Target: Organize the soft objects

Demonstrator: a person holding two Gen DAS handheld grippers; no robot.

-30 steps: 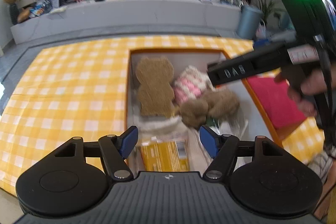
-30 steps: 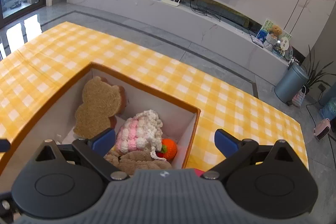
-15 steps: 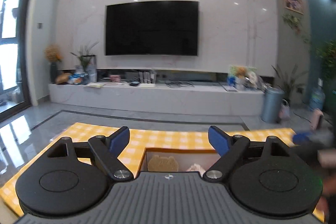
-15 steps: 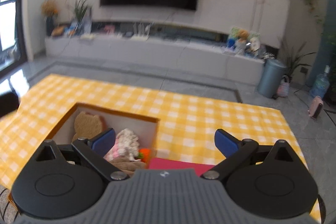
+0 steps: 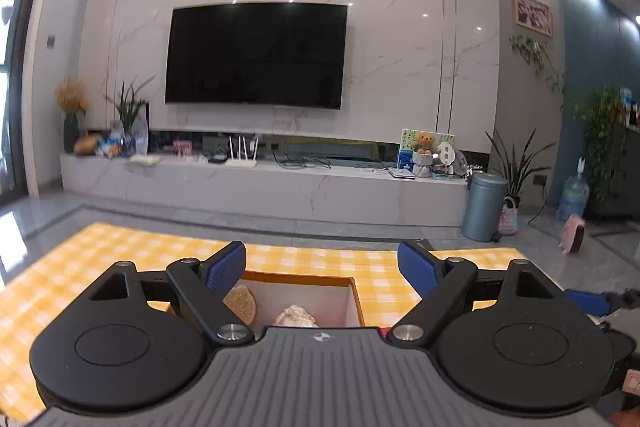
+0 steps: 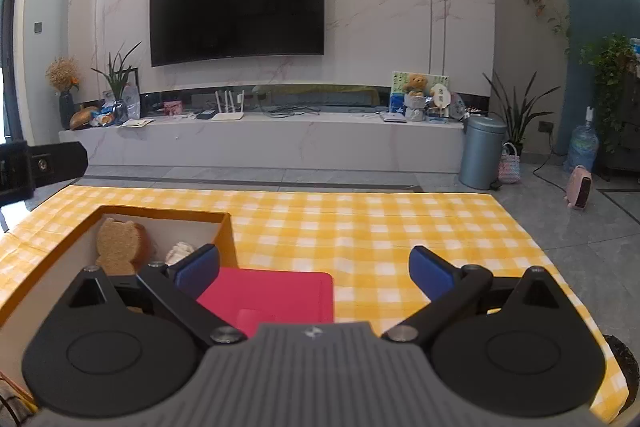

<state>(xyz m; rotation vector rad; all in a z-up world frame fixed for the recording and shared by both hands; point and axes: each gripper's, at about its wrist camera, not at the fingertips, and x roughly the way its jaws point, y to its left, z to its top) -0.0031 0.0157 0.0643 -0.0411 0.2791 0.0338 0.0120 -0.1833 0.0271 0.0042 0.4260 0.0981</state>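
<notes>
Both grippers hang above the near edge of the yellow checked surface (image 6: 360,227), aimed almost level toward the television wall, so each camera catches only the far part of the work area. The left gripper (image 5: 322,269) has its blue fingers (image 5: 225,269) spread wide with nothing between them; the right gripper (image 6: 314,269) is likewise wide apart and empty. The soft objects sit in the orange-rimmed box (image 6: 160,214), which lies at about ten o'clock from the right gripper and dead ahead, at twelve, of the left one. Inside it a tan bear-shaped plush (image 6: 118,245) leans upright against the far wall — probably stood on edge to leave floor room for the rest — and a pale knitted piece (image 6: 180,251) lies just beside it toward three o'clock. A flat red pad (image 6: 276,295) rests on the cloth just outside the box's right wall, directly under the right gripper's view; whether it touches the box cannot be told. In the left view, one blue finger of the right gripper pokes in at three o'clock. With both sets of fingers bare and lifted clear of the box, the collecting step looks largely done, and the red pad seems the one item left outside — a judgement only, since the box's near half is hidden behind the gripper bodies.
</notes>
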